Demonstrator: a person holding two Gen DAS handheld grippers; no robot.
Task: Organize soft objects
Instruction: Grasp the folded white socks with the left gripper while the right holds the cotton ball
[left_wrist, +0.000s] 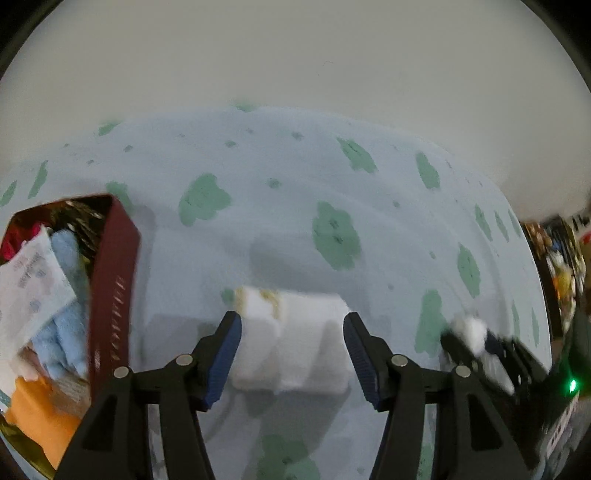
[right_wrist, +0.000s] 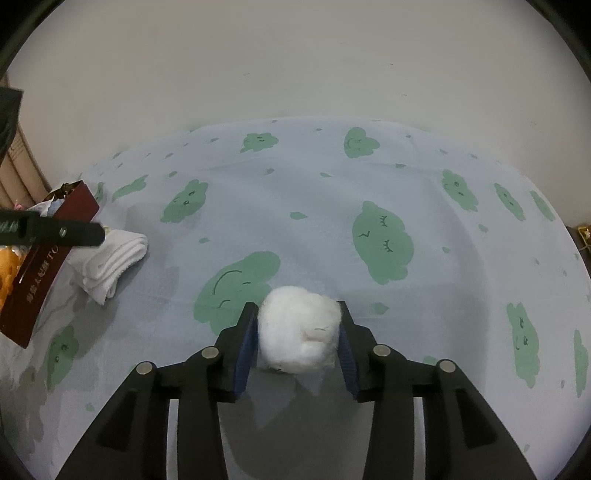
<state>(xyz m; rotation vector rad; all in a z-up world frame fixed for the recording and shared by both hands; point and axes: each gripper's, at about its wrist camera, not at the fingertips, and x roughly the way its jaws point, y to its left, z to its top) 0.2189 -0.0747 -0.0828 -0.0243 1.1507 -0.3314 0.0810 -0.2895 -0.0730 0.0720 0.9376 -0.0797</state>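
A folded white cloth (left_wrist: 291, 339) lies on the light blue sheet. My left gripper (left_wrist: 291, 319) stands open astride it, a blue pad near each side, and no squeeze shows. From the right wrist view, one of its fingers (right_wrist: 70, 232) hovers just over the same white cloth (right_wrist: 110, 262). A fluffy white cotton ball (right_wrist: 299, 332) sits between the pads of my right gripper (right_wrist: 297, 306), which touch it on both sides. That ball (left_wrist: 469, 328) also shows at the right edge of the left wrist view. A dark red box (left_wrist: 110, 280) stands left of the cloth.
The red box (right_wrist: 40, 280) holds a light blue towel (left_wrist: 66, 258), an orange cloth (left_wrist: 40, 410) and a white packet (left_wrist: 29, 284). The sheet (right_wrist: 369, 177) with green cloud prints ends at a pale wall. Cardboard boxes (right_wrist: 18, 170) stand far left, and clutter (left_wrist: 554, 258) far right.
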